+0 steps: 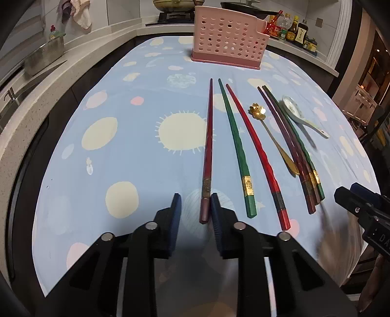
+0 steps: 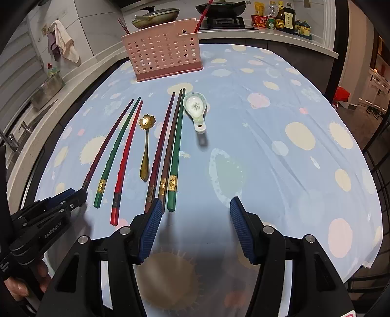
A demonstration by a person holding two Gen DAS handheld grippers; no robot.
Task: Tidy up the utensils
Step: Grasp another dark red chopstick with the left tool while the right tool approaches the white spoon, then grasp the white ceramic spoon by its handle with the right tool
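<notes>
Several chopsticks lie side by side on the blue tablecloth (image 1: 136, 156). My left gripper (image 1: 196, 202) is open, its jaws straddling the thick end of the dark red chopstick (image 1: 208, 146), which lies against the right finger. A green chopstick (image 1: 235, 146) and a red chopstick (image 1: 256, 156) lie to its right, then a gold flower spoon (image 1: 270, 136), three more chopsticks (image 1: 292, 148) and a white ceramic spoon (image 1: 299, 114). My right gripper (image 2: 196, 206) is open and empty, low over the cloth beside the three chopsticks (image 2: 170, 151). A pink perforated utensil holder (image 2: 165, 56) stands at the far side.
A counter with a sink (image 1: 14, 97) and a metal pot (image 1: 43, 56) runs along the left. A stove with pans (image 2: 219, 9) and sauce bottles (image 2: 280, 17) stand behind the table. The cloth's near edge hangs off the table.
</notes>
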